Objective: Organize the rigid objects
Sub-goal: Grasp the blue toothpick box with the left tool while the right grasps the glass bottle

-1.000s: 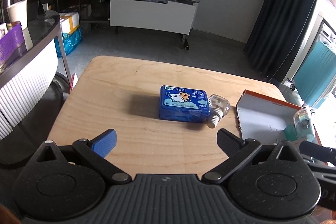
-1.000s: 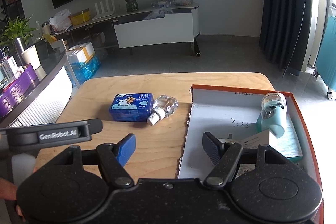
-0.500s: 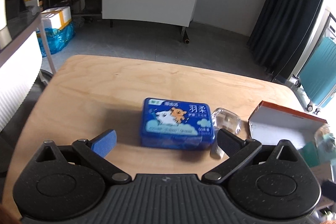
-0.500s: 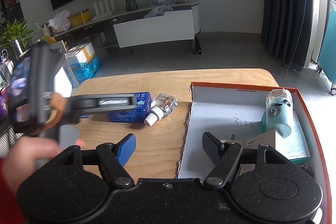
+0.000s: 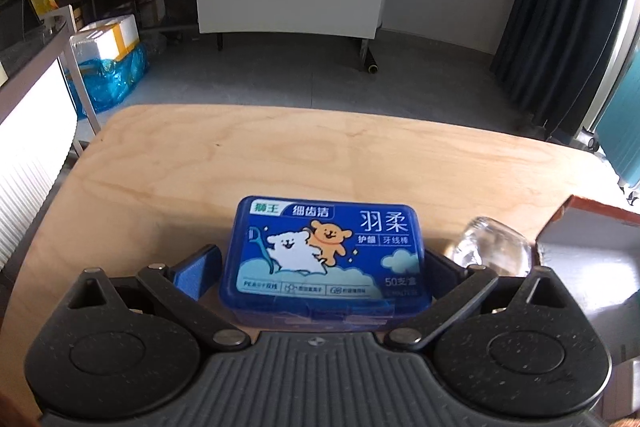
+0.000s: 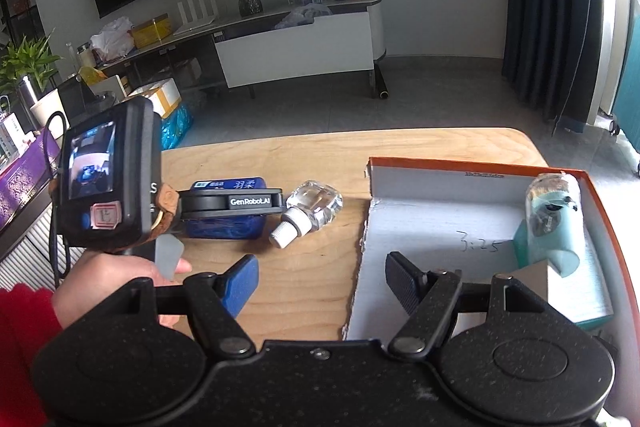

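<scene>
Left tongs (image 5: pixel 324 267) straddle the blue box (image 5: pixel 325 255), right tongs (image 6: pixel 322 283) wide, above the wooden table (image 5: pixel 240 163).

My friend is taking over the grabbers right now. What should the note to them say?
Left gripper: jaws open on either side of the blue floss box, not squeezing it yet. The box sits on the wooden table.
Right gripper: open and empty, over the near left edge of the orange-rimmed box.
Done: a teal bottle already lies in that box on top of a teal carton.
Left: probably close on the floss box and move it in, then the clear bottle lying beside it.
</scene>
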Demonstrator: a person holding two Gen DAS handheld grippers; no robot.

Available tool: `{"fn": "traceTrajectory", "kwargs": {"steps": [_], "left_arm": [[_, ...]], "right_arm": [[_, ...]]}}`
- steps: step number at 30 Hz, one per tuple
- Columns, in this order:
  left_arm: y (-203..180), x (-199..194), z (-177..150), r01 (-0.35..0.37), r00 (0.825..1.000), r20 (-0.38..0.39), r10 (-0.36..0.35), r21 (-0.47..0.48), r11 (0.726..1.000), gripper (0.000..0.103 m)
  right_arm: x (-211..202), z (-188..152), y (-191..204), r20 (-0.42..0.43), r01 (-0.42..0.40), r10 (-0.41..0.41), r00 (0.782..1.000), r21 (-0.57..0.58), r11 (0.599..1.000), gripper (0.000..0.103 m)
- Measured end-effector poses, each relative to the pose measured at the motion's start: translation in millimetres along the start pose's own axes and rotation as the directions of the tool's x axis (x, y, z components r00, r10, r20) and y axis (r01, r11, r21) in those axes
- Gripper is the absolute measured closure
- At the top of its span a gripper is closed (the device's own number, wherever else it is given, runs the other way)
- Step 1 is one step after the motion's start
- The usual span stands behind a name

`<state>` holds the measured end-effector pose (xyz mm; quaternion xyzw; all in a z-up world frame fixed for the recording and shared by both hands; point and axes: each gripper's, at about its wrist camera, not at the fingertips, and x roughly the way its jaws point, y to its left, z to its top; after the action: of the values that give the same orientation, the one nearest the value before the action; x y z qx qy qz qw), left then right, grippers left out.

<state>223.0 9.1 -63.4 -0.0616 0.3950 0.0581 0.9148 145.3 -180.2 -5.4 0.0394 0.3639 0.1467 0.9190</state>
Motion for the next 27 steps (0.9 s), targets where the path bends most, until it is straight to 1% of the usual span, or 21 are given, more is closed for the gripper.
{"fn": "traceTrajectory", "kwargs": {"steps": [1, 2, 5, 8, 12, 14, 16, 17, 18, 20, 22, 25, 26, 27], "left_arm": [[-0.1, -0.8, 0.0, 0.003, 1.0, 0.011, -0.003, 0.013, 1.0, 0.009], [-1.9, -0.8, 0.2, 0.001, 1.0, 0.022, -0.002, 0.03, 1.0, 0.009], [0.1, -0.6, -0.6, 0.021, 0.999, 0.027, -0.022, 0.04, 0.999, 0.01], [6.9, -5.9, -1.7, 0.035, 0.999, 0.032, -0.035, 0.023, 0.999, 0.01], [15.1, -17.9, -0.9, 0.013, 0.998, 0.055, -0.014, 0.016, 1.0, 0.01], [21.3, -24.1, -0.4, 0.017, 0.998, 0.059, -0.017, 0.0, 1.0, 0.01], [25.6, -31.1, -0.3, 0.004, 0.997, 0.074, -0.003, -0.005, 1.0, 0.01], [27.4, -34.0, -0.3, 0.002, 0.997, 0.081, -0.001, -0.004, 1.0, 0.01], [29.7, -36.4, -0.7, -0.005, 0.996, 0.084, 0.006, -0.006, 1.0, 0.01], [35.1, -39.5, -2.6, 0.003, 0.996, 0.085, -0.001, -0.021, 1.0, 0.01], [39.1, -40.8, -3.9, 0.012, 0.996, 0.085, -0.009, -0.032, 0.999, 0.01], [44.4, -40.6, -4.5, 0.013, 0.996, 0.087, -0.009, -0.038, 0.999, 0.01], [45.6, -40.9, -4.9, 0.013, 0.996, 0.088, -0.009, -0.041, 0.999, 0.01], [47.7, -41.8, -4.9, 0.013, 0.996, 0.089, -0.009, -0.044, 0.999, 0.01]], "right_arm": [[2.8, 1.5, 1.1, -0.002, -0.001, 0.001, 1.0, 0.0, 1.0, 0.02], [6.1, 3.1, 2.7, -0.003, -0.001, 0.001, 1.0, -0.001, 1.0, 0.02], [16.9, 7.9, 6.0, -0.018, -0.006, 0.006, 1.0, 0.006, 1.0, 0.02], [30.4, 15.2, 7.4, -0.035, -0.014, 0.015, 0.999, 0.026, 1.0, 0.02], [55.6, 25.9, 14.3, -0.056, -0.009, 0.011, 0.998, 0.034, 0.999, 0.02], [72.0, 31.9, 18.9, -0.073, -0.001, 0.004, 0.997, 0.041, 0.999, 0.021], [88.1, 37.8, 18.1, -0.094, -0.008, 0.018, 0.995, 0.104, 0.995, 0.021], [95.6, 40.7, 19.4, -0.097, 0.001, 0.01, 0.995, 0.111, 0.994, 0.021], [103.8, 42.5, 21.3, -0.106, 0.018, -0.006, 0.994, 0.106, 0.994, 0.025], [117.7, 44.0, 22.3, -0.128, 0.051, -0.037, 0.991, 0.108, 0.993, 0.023], [128.9, 42.4, 23.4, -0.142, 0.07, -0.056, 0.988, 0.097, 0.993, 0.028], [136.8, 39.5, 27.3, -0.105, 0.099, -0.094, 0.99, 0.049, 0.994, 0.033], [139.2, 39.3, 29.1, -0.098, 0.109, -0.106, 0.99, 0.027, 0.994, 0.039], [140.9, 39.0, 31.3, -0.091, 0.119, -0.118, 0.989, 0.004, 0.993, 0.043]]}}
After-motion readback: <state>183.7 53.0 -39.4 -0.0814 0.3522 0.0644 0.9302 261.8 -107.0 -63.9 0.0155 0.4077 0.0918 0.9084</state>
